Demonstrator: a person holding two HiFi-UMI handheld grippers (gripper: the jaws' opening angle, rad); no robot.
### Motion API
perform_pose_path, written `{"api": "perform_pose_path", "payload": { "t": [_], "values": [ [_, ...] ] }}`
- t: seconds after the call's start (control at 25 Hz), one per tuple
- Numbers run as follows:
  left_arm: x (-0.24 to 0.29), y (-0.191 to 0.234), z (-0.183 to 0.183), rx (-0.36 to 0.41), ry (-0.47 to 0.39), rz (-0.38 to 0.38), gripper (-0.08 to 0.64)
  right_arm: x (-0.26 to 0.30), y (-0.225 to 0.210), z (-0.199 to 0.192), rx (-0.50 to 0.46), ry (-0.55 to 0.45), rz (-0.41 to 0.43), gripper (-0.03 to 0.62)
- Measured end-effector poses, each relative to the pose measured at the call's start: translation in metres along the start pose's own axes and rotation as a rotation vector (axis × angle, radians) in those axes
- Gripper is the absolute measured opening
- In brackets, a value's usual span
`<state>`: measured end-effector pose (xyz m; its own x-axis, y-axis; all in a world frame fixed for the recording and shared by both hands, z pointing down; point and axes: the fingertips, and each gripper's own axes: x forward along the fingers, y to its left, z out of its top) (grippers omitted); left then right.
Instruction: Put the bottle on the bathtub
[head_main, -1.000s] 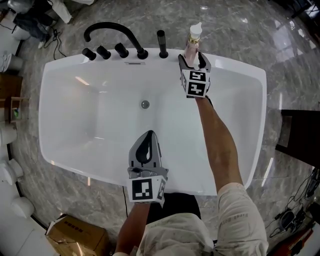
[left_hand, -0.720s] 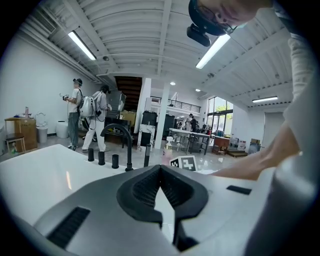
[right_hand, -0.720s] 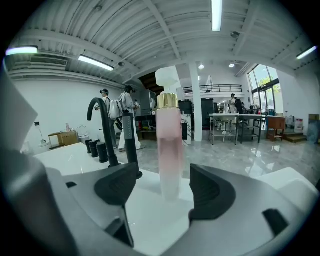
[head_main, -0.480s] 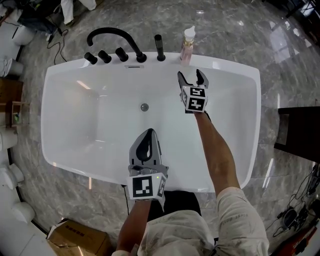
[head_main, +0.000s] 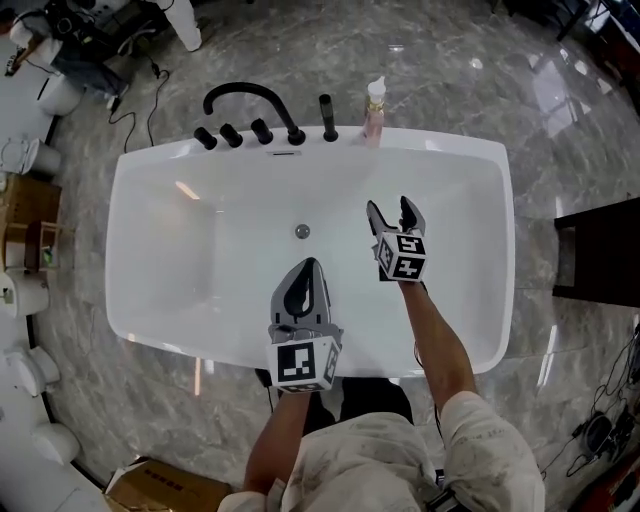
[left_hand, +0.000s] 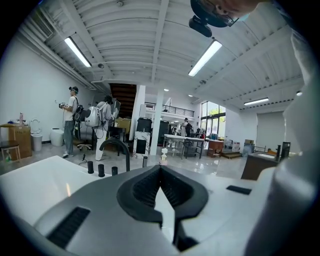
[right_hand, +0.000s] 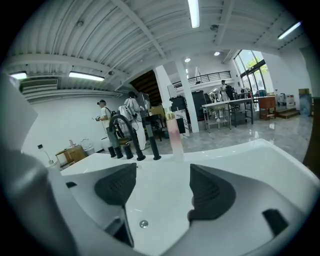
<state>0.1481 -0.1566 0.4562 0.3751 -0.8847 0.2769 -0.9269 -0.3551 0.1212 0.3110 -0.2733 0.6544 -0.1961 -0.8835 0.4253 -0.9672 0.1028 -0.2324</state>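
Bottle (head_main: 375, 108) stands upright on the far rim of the bathtub (head_main: 440, 147), just right of the black post (head_main: 326, 115); placement step looks done. Right gripper (head_main: 391, 210) hangs over the basin, well apart from the bottle, jaws wide with nothing between them; left gripper (head_main: 307, 266) sits toward the near rim, jaws closed together on nothing (idle). Next move, as I judge it: only clearing both grippers off the tub without brushing the bottle.
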Motion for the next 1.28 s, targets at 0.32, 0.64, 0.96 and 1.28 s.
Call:
{"api": "perform_pose_path", "payload": {
  "t": [0.32, 0.64, 0.96, 1.28],
  "values": [
    [-0.043, 0.027, 0.025, 0.030, 0.003, -0.058, 0.000, -0.106, 0.072, 0.014, -0.047, -0.031, 0.029, 0.295],
    [-0.092, 0.071, 0.049, 0.035, 0.022, -0.102, 0.000, -0.195, 0.161, 0.046, -0.069, -0.057, 0.014, 0.295],
    [-0.123, 0.120, 0.084, 0.088, -0.032, -0.124, 0.000, -0.233, 0.247, 0.093, -0.129, -0.148, 0.062, 0.295],
    [-0.161, 0.159, 0.152, 0.160, -0.156, -0.143, 0.000, -0.279, 0.297, 0.183, -0.217, -0.322, 0.014, 0.295]
  ]
}}
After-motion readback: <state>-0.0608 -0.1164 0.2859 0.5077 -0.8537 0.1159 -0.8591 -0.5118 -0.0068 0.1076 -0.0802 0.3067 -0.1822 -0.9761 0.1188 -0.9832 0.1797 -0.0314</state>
